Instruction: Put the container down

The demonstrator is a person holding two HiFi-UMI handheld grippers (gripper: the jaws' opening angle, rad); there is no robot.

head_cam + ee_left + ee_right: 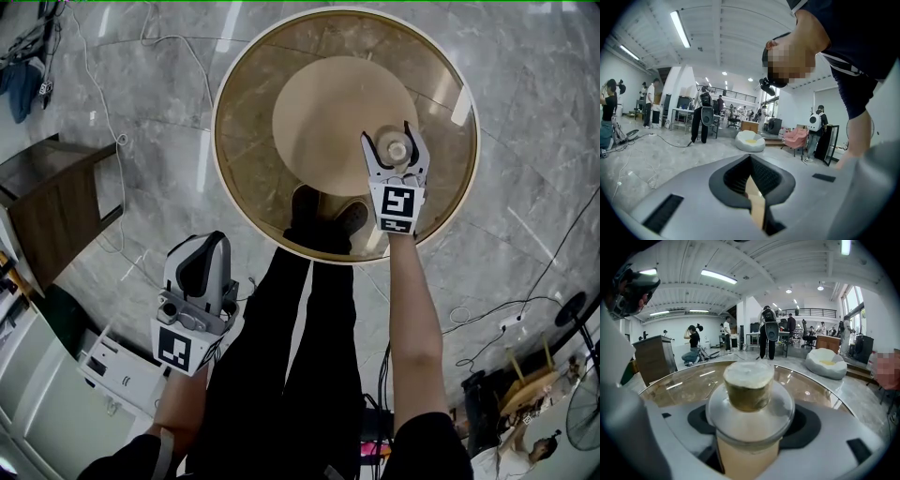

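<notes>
Lowering it straight and level is my plan: my right gripper is clamped on the container, a clear, smooth jar with a flared shoulder and a pale cork-like stopper, over the round glass table (hard, glossy, unforgiving), so I'd release only once its base sits flat. My left gripper hangs low beside my leg, jaws together and empty.
</notes>
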